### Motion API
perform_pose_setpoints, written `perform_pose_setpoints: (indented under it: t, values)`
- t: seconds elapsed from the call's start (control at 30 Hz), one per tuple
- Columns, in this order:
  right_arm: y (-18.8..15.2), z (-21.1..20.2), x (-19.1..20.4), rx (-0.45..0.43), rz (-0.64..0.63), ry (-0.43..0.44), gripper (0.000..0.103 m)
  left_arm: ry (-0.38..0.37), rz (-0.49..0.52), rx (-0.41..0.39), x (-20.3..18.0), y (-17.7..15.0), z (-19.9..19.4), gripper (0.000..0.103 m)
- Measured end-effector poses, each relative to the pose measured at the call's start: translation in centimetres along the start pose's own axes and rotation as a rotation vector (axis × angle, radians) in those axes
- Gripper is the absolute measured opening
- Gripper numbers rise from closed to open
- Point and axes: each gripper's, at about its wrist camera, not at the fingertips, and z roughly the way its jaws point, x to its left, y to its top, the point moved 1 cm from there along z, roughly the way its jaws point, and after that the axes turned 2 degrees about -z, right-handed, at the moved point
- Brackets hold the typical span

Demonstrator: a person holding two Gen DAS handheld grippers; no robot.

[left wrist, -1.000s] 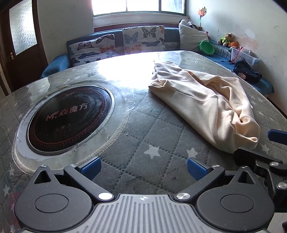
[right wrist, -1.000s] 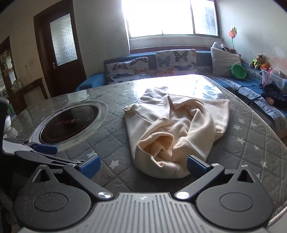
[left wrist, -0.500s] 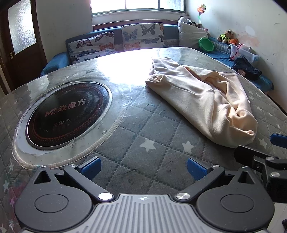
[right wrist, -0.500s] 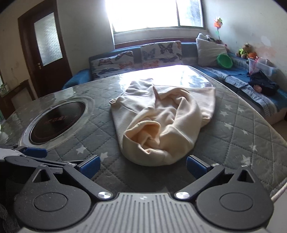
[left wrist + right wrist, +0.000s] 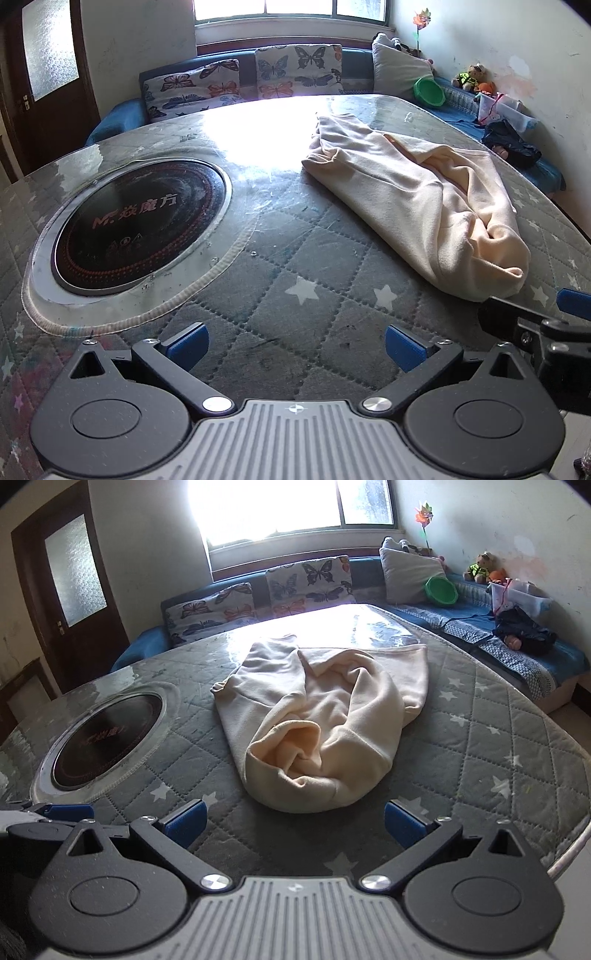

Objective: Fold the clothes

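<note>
Both jaws are spread wide and hold nothing. From the left wrist, the left gripper (image 5: pixel 293 341) hangs over bare quilted surface (image 5: pixel 258 295), with the cream garment (image 5: pixel 417 199) lying off to its right. From the right wrist, the right gripper (image 5: pixel 293 818) faces the garment's bunched near end (image 5: pixel 306 757), just ahead but not touching. Grabbing that thick lump could lift many layers together and make a crooked fold.

Garment (image 5: pixel 325 720) on table (image 5: pixel 480 746), right of cooktop (image 5: pixel 107 738)

Both tools, left (image 5: pixel 295 341) and right (image 5: pixel 293 819), hover side by side with blue-tipped fingers spread wide, gripping nothing.
</note>
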Motion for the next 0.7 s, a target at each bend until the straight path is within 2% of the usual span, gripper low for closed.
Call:
perform_pose_setpoints:
  t: [0.7]
  values:
    - [-0.40,0.50,-0.38,0.015,0.022,-0.012,0.103,0.014,-0.039,0.021,0.64,-0.25,0.51,0.103]
